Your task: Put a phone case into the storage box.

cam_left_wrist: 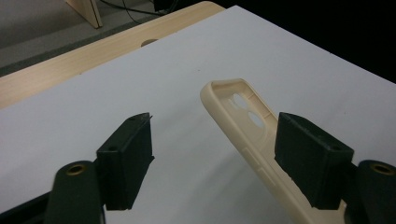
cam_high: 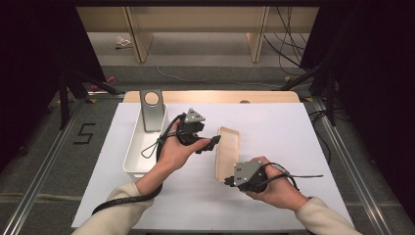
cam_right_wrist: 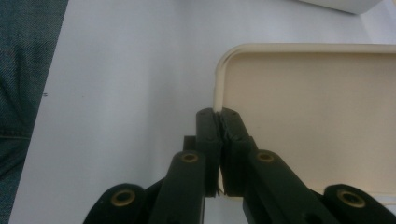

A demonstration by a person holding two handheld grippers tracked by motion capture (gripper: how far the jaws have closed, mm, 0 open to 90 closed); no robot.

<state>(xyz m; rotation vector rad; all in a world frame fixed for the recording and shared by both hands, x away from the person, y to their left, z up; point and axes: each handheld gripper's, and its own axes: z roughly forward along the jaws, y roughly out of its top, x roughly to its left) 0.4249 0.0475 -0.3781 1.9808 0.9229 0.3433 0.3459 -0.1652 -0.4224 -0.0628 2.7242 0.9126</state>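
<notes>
Right gripper (cam_high: 228,180), nearest camera, pinched near edge of beige phone case (cam_high: 227,152) over white tabletop (cam_high: 274,132), fingers clamped tight on rim. Left gripper (cam_high: 214,142) beside case's far end, fingers apart, nothing pressed. Advice: close squarely on side wall, avoid camera cutouts (cam_left_wrist: 247,109).

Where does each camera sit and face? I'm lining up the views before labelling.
High view: above the person's side, looking down on the table; forearms, both tongs.
Left gripper view: on the left tongs, facing the phone case; open black jaws.
Right gripper view: on the right tongs, shut on the case's rim.
All share the case.
</notes>
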